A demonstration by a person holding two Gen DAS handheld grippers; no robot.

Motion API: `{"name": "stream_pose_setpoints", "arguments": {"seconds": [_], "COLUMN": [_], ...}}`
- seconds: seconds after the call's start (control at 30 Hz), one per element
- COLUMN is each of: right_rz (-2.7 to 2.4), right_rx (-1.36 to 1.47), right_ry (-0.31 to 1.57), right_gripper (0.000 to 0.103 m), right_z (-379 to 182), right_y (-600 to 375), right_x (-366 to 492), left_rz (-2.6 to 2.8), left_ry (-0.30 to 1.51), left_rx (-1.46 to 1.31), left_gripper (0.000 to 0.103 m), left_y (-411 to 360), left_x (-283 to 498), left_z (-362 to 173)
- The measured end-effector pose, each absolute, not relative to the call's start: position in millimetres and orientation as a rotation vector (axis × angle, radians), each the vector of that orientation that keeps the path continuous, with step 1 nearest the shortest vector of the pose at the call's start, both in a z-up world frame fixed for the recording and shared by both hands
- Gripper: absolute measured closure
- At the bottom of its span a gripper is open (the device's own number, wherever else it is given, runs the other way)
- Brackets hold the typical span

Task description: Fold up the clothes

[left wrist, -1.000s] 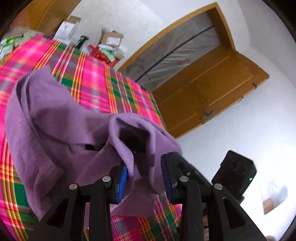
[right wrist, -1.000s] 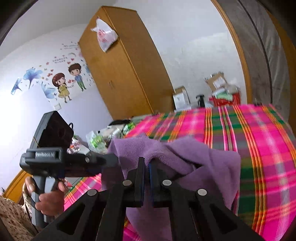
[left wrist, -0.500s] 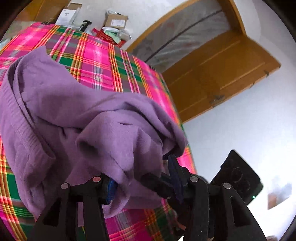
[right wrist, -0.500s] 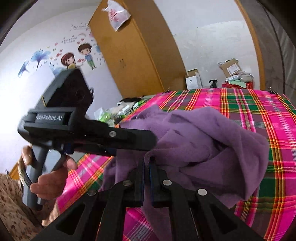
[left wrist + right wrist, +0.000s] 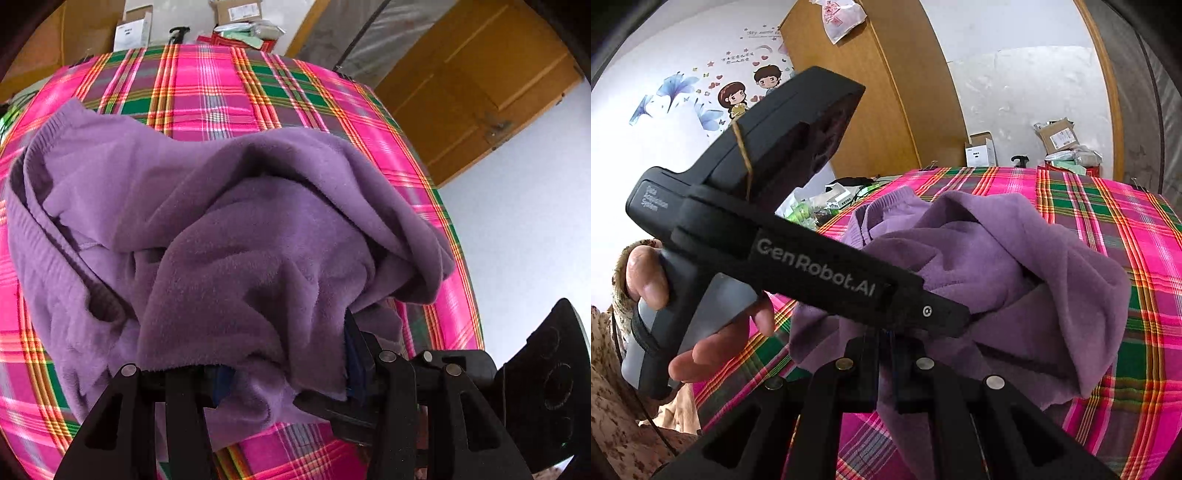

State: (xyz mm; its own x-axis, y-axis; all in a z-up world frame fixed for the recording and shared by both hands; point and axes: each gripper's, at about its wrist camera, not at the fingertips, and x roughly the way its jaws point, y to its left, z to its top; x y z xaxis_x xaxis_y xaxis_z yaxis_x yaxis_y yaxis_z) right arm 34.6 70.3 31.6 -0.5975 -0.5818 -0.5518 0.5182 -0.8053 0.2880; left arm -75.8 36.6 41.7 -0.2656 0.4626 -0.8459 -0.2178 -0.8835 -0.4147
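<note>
A pink-and-green plaid cloth (image 5: 229, 88) covers the tabletop, wooden wardrobe (image 5: 871, 122) behind. On it lies a bunched purple fleece garment (image 5: 207, 229), fuzzy, with a ribbed knit hem. The left gripper (image 5: 284, 373) stands with jaws wide, fabric draped between them; the right gripper (image 5: 884, 354) has jaws pinched narrow on the garment's edge.

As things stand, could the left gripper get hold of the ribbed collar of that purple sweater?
Probably not straight away. The left gripper has fleecy folds of the purple sweater draped over its open fingers, and the ribbed collar lies off to one side, beyond that bunched cloth.
</note>
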Motion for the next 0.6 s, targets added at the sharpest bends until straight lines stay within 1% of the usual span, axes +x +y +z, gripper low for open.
{"name": "stream_pose_setpoints", "arguments": {"seconds": [0.07, 0.1, 0.13, 0.23, 0.27, 0.33, 0.47, 0.6], "right_rz": [-2.361, -2.361, -2.360, -2.357, -2.357, -2.366, -2.418, -2.522], "right_rx": [0.862, 0.863, 0.866, 0.870, 0.871, 0.874, 0.873, 0.879], "right_ry": [-0.133, -0.134, -0.136, -0.133, -0.128, -0.115, -0.129, -0.170], "right_gripper": [0.098, 0.098, 0.098, 0.097, 0.097, 0.097, 0.085, 0.085], "right_z": [31, 31, 31, 31, 32, 36, 44, 51], "right_y": [71, 71, 71, 70, 70, 71, 87, 113], "right_x": [36, 36, 37, 39, 41, 42, 44, 47], "left_rz": [2.179, 2.178, 2.178, 2.176, 2.175, 2.173, 2.171, 2.167], "left_ry": [-0.319, -0.324, -0.328, -0.349, -0.364, -0.391, -0.422, -0.461], "left_rx": [-1.569, -1.564, -1.560, -1.545, -1.540, -1.527, -1.499, -1.471], "left_gripper": [0.053, 0.056, 0.062, 0.074, 0.075, 0.079, 0.082, 0.082], "left_y": [34, 33, 31, 26, 24, 19, 15, 5], "left_x": [-77, -76, -76, -76, -76, -74, -70, -58], "left_z": [41, 40, 40, 39, 39, 39, 40, 43]}}
